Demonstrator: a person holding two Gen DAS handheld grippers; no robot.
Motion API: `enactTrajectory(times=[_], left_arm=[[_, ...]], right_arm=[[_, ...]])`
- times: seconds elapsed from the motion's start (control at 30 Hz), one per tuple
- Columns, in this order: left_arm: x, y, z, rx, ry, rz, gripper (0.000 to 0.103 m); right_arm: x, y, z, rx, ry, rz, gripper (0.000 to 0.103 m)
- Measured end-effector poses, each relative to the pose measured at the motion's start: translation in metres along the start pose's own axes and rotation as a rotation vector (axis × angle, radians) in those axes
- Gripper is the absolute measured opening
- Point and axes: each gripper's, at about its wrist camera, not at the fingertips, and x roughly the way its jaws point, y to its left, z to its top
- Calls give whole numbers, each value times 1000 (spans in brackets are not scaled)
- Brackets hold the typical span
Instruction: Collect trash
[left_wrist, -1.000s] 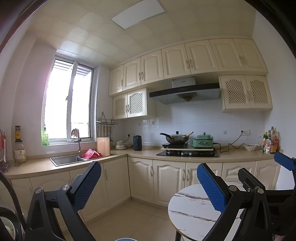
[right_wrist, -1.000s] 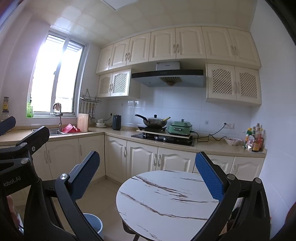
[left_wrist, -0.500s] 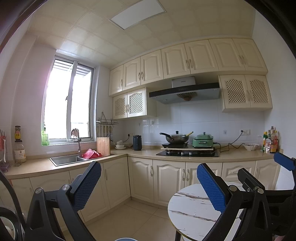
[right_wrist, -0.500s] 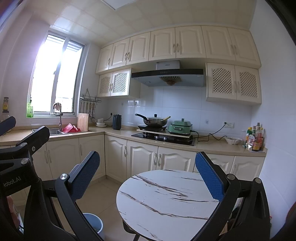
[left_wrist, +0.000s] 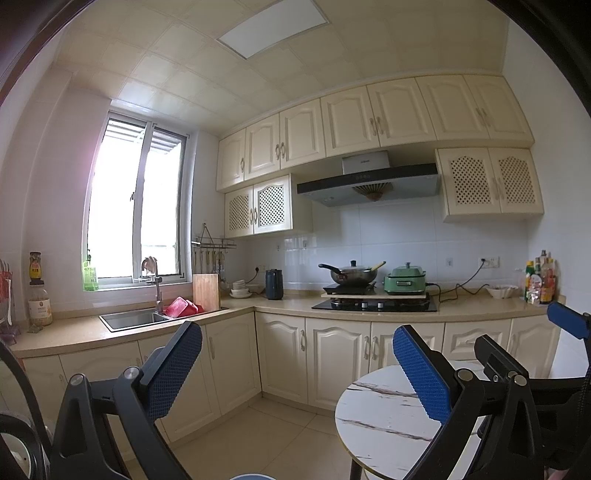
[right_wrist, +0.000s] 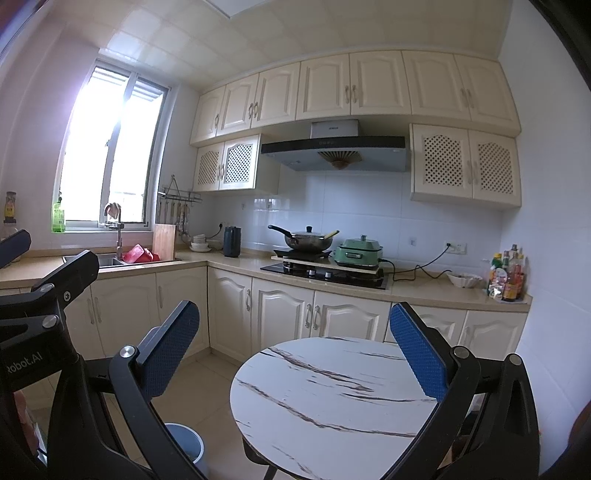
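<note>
Two black handheld grippers with blue textured finger pads are held up side by side in a cream-coloured kitchen, both spread wide and holding nothing. The left gripper (left_wrist: 297, 373) hangs over the beige tiled floor (left_wrist: 266, 439), its right finger in front of the left edge of a round white marble-patterned table (left_wrist: 384, 417). The right gripper (right_wrist: 295, 360) sits above that same table (right_wrist: 332, 387), its two fingers framing the bare top from the near edge. No loose trash can be made out on the table or floor. A round grey-blue waste bin (right_wrist: 186, 445) stands on the floor just beside the table's left edge, partly hidden behind the right gripper's left finger; in the left wrist view only a sliver of its rim (left_wrist: 253, 476) shows at the bottom edge. Farther back, an L-shaped beige countertop (right_wrist: 229, 263) runs above cream cabinet doors. On it, from left to right, are a steel sink (left_wrist: 129, 318) under a bright window (left_wrist: 136, 214), a red basket (left_wrist: 181, 306) at the sink's right edge, an upright wooden cutting board (left_wrist: 206, 291), a dark blue kettle (right_wrist: 232, 241), a black wok with a lid (right_wrist: 310, 240) on the black cooktop (right_wrist: 325, 275), a green electric pot (right_wrist: 360, 252), a white bowl (right_wrist: 464, 280), and a cluster of sauce bottles (right_wrist: 508, 273) at the counter's right end.
</note>
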Motion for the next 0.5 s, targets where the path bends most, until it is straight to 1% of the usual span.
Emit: enactTrajectory(times=[0.5], left_arm=[[11, 11, 0, 2, -1, -22, 103]], right_arm=[[3, -1, -2, -4, 11, -1, 103]])
